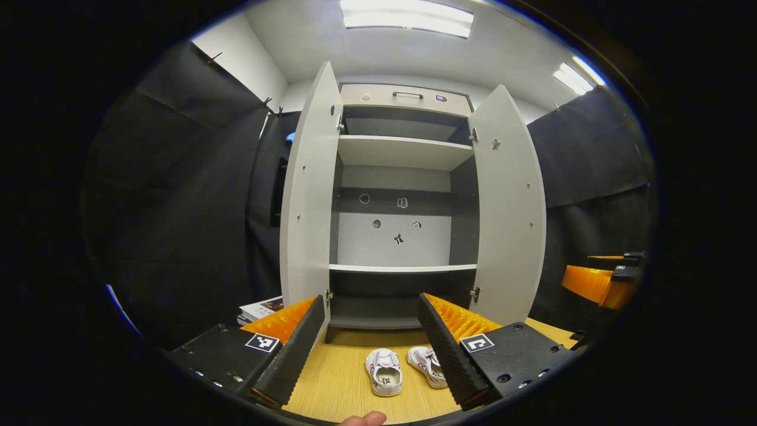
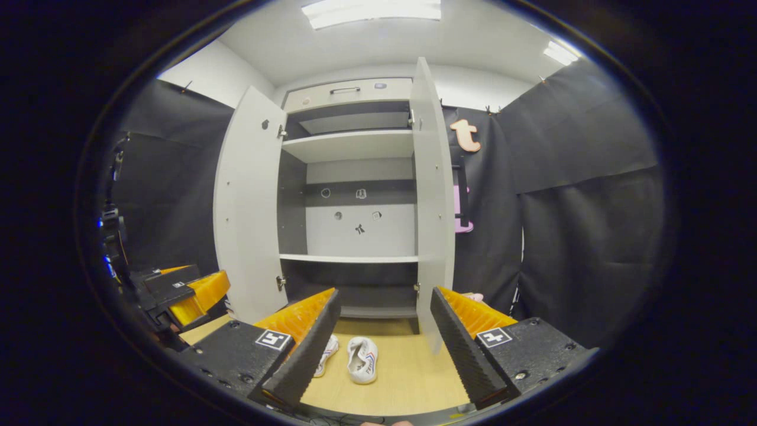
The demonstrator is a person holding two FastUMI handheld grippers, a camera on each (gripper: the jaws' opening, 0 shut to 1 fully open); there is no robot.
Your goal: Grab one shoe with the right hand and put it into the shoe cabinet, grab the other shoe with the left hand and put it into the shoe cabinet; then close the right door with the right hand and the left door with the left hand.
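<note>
Two small white shoes lie side by side on the wooden floor before the cabinet: one shoe (image 1: 384, 371) (image 2: 324, 355) on the left, the other shoe (image 1: 427, 365) (image 2: 362, 359) on the right. The white shoe cabinet (image 1: 402, 151) (image 2: 355, 145) stands with both doors swung out: left door (image 1: 307, 195) (image 2: 245, 201), right door (image 1: 510, 201) (image 2: 433, 189). Its shelves are bare. My left gripper (image 1: 372, 337) hangs open above the shoes. My right gripper (image 2: 384, 334) is open too, above and just right of the shoes. The right gripper (image 1: 600, 281) also appears far right in the left gripper view, and the left gripper (image 2: 177, 293) far left in the right gripper view.
A stack of books or magazines (image 1: 260, 309) lies on the floor left of the cabinet. Black cloth walls close in both sides. A fingertip (image 1: 364, 419) pokes in at the bottom edge. A drawer (image 1: 405, 96) tops the cabinet.
</note>
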